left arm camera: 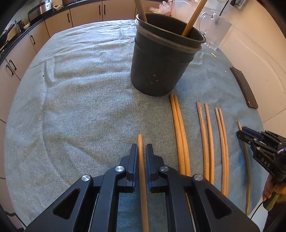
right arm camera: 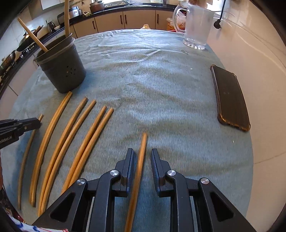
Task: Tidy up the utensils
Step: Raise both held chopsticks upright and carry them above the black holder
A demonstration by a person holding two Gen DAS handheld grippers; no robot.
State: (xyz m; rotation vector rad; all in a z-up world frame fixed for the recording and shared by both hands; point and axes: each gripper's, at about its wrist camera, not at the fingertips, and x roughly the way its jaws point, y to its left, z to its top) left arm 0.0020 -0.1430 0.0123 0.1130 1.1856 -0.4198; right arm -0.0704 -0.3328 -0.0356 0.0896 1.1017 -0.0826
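A kitchen surrounds you, bright with daylight.

You work at a round table [right arm camera: 160, 85] draped in a pale blue-grey ribbed cloth [left arm camera: 80, 100], rumpled toward its far edge. Beyond it you see a run of beige base cabinets [right arm camera: 139, 19] with dark bar handles under a black countertop [left arm camera: 21, 33], which curves along your left and carries pots and a kettle [right arm camera: 51, 24]. To your right the floor [right arm camera: 259, 53] is large glossy off-white tiles that catch a strong glare. You see a black cable [right arm camera: 220, 14] hanging down at the far right.
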